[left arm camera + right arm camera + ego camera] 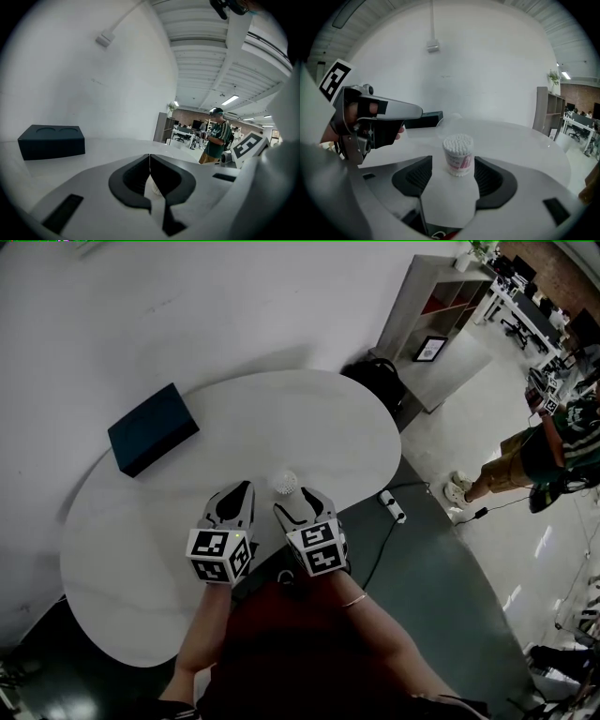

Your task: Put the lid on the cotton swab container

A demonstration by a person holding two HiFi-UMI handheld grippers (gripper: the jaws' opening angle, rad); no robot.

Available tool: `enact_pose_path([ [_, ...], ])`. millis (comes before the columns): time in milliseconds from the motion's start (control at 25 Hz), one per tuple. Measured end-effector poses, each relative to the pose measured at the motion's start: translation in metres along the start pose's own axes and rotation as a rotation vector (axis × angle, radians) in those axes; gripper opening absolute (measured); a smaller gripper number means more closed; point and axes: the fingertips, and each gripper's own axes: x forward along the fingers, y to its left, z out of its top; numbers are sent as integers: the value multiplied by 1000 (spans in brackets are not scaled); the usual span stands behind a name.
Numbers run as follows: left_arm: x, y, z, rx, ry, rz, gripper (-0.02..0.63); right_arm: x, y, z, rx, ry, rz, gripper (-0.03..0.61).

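Observation:
The cotton swab container stands upright and uncovered on the white table, its swab tips showing. In the right gripper view the container sits just ahead of and between the spread jaws of my right gripper, with neither pad touching it. My right gripper is open. To its left, my left gripper has its jaws closed tip to tip. A faint translucent shape, possibly the clear lid, shows behind the container; I cannot tell whether it is held.
A dark rectangular box lies at the table's far left. The table's near right edge is close to the container, with a power strip on the floor beyond. A person stands far right by a shelf unit.

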Motion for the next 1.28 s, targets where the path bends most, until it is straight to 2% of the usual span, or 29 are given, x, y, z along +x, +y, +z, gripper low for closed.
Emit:
enact_pose_path([
  [560,24,9,4,4,28,6,25,27,-5,4,-55,24,56,272],
  [1000,44,-5,1,26,68,-58,25,33,-10,-1,-85,45,77,270],
  [1280,53,-18,-5,79,125,-119,25,34,-10,-3,-99,48,84,244],
])
